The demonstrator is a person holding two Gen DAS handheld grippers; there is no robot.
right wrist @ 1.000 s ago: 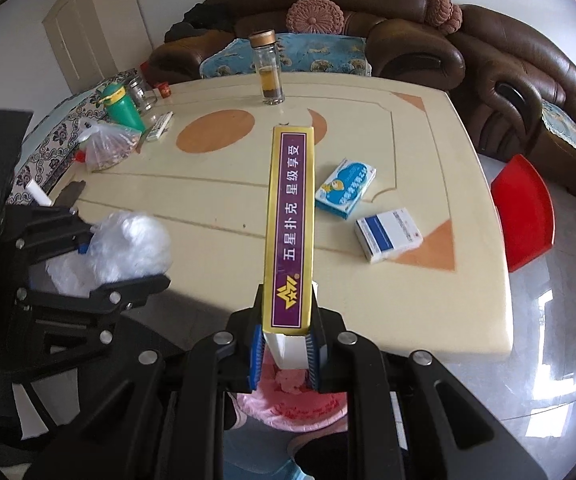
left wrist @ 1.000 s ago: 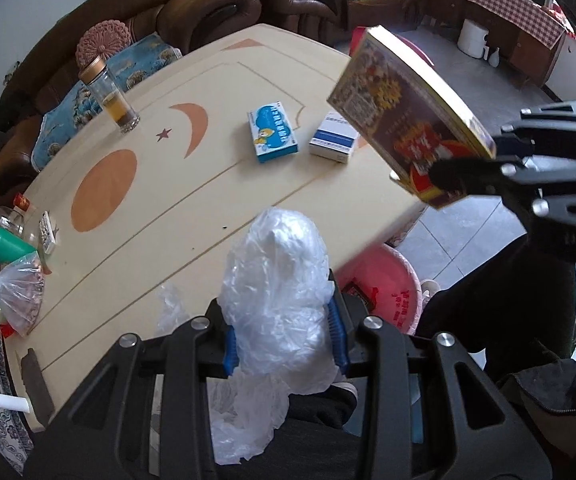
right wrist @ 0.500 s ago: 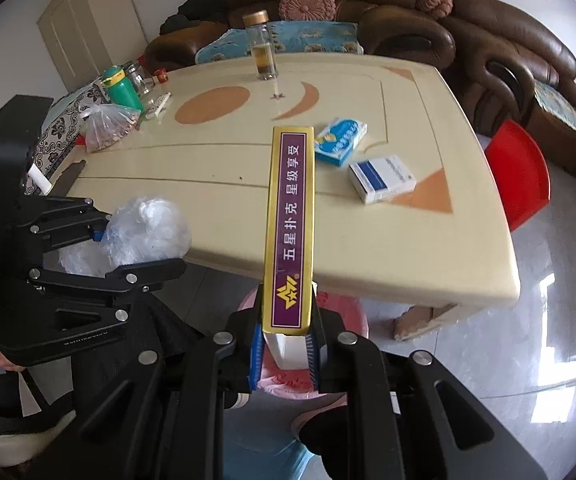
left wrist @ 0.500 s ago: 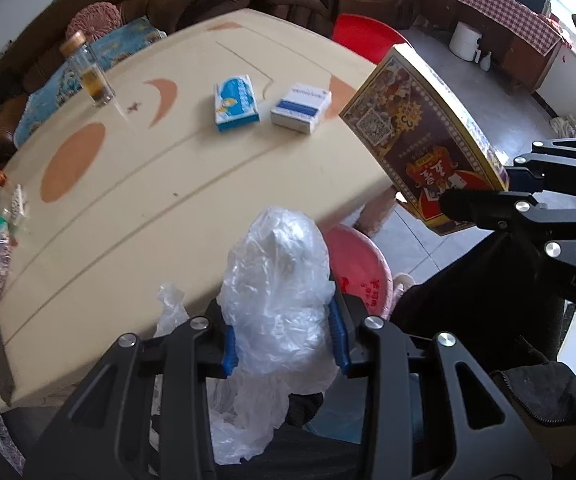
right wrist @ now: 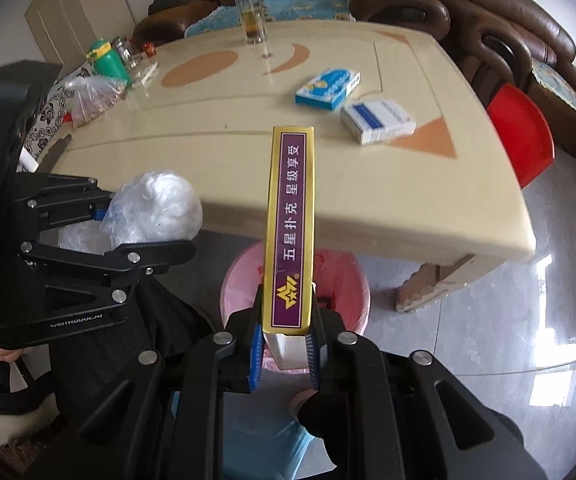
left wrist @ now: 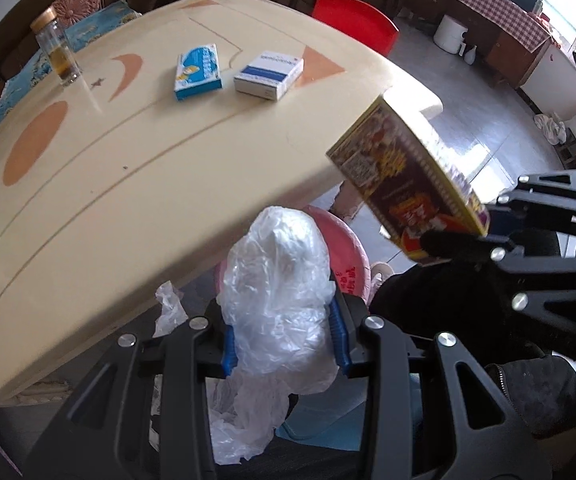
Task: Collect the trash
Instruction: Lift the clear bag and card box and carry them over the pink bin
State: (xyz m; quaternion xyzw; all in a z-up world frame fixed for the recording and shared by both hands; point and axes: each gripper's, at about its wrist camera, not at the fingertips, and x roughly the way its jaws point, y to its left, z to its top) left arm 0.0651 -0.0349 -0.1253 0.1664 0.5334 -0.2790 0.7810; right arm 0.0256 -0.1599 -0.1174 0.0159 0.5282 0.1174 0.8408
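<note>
Left wrist view: the left gripper (left wrist: 282,342) is clamped on a crumpled clear plastic bag (left wrist: 278,304), its blue pads (left wrist: 336,340) pressing the wad from both sides while loose film hangs below the fingers. Just beyond the bag sits the pink bin (left wrist: 345,256), largely hidden behind the plastic and under the worktop (left wrist: 136,184) edge. To the right, the right gripper (left wrist: 443,244) holds a gold-edged card box (left wrist: 403,184) by its lower end; only one dark finger is plain there. Farther out on the worktop lie a blue box (left wrist: 199,72) and a white-and-blue box (left wrist: 268,76) side by side, with a glass jar (left wrist: 56,50) upright near the far edge.

Right wrist view: the right gripper (right wrist: 284,354) is closed narrowly on the card box (right wrist: 289,232), which stands straight up and covers the middle of the pink bin (right wrist: 343,280) below it. The left gripper (right wrist: 148,236) with its bag (right wrist: 156,210) hangs at the left, level with the worktop (right wrist: 248,160) edge. A person's hand is cut off at the left border.

Compared with a second ago, both grippers have sunk: the bin shows more fully beneath them, and the worktop has slid upward in both views. Both grips are unchanged.
</note>
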